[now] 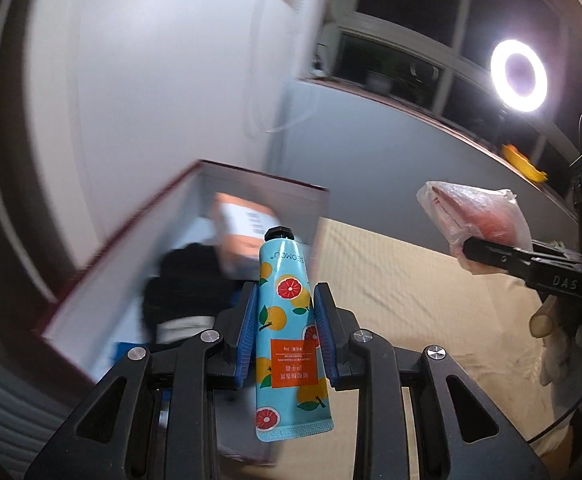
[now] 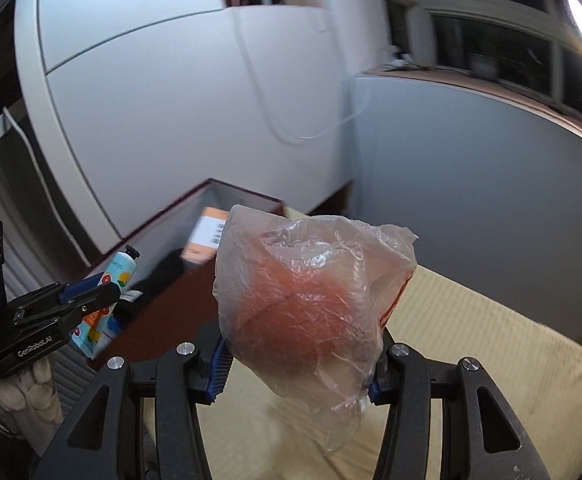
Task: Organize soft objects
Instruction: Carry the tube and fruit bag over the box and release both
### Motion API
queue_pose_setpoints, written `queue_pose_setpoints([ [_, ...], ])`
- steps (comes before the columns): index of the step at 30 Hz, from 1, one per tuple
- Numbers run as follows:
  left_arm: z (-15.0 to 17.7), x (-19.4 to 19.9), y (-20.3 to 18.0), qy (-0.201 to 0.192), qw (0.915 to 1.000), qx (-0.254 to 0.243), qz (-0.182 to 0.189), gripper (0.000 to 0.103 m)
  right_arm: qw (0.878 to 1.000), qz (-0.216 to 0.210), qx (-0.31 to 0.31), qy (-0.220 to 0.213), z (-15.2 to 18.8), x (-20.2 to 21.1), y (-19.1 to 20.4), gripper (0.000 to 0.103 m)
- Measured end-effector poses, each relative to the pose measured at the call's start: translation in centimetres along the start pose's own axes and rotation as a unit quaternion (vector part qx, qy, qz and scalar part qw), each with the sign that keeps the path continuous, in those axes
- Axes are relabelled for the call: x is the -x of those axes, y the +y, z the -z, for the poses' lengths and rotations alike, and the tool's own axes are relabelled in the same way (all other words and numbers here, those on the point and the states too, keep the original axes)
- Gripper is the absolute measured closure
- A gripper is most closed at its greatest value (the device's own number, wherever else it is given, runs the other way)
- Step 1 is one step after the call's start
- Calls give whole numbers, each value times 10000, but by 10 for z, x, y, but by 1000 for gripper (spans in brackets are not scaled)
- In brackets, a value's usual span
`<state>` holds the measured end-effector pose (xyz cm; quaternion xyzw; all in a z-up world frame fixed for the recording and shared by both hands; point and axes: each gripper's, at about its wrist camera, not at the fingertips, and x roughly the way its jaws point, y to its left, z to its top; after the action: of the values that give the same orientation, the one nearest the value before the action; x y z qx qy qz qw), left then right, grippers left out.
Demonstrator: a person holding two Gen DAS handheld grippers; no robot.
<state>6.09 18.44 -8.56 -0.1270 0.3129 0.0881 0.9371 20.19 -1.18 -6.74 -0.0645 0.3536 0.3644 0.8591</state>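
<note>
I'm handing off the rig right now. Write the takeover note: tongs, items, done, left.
Left tongs: shut on the hand cream tube, cap pointing away, held in the air at the box.
Right tongs: shut on the bagged pink item, above the cream cloth.
Done: the box already holds a black item and an orange packet.
Left: put both held items in the box.

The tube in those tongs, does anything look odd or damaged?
Nothing looks damaged. The hand cream tube is capped and held cap-forward in the left tongs. The bagged pink item sits in the right tongs, its plastic merely crumpled.
</note>
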Motion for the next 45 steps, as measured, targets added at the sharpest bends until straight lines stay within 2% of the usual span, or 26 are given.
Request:
queue_pose_setpoints([
  [5, -4, 6, 40, -90, 9991, 174, -363, 76, 9991, -349, 186, 152, -24, -27, 36, 56],
  [9, -4, 7, 58, -138, 9981, 170, -573, 76, 9973, -563, 374, 290, -39, -51, 66, 56],
  [15, -2, -1, 75, -83, 9975, 218, -671, 76, 9924, -866, 613, 618, -51, -88, 108, 56],
  [19, 0, -7, 79, -35, 9974, 211, -693, 76, 9898, -917, 716, 827, -50, -107, 123, 56],
  [29, 0, -9, 82, -49, 9969, 178, -770, 76, 9880, -828, 770, 1051, -46, -131, 135, 53],
  [32, 0, -6, 81, -115, 9965, 202, -804, 76, 9876, -851, 731, 1098, -48, -134, 134, 46],
  [35, 0, -2, 82, -154, 9964, 202, -812, 76, 9897, -816, 613, 1007, -49, -128, 132, 40],
  [45, 4, 8, 80, -205, 9963, 276, -792, 76, 9919, -803, 518, 839, -49, -109, 124, 39],
])
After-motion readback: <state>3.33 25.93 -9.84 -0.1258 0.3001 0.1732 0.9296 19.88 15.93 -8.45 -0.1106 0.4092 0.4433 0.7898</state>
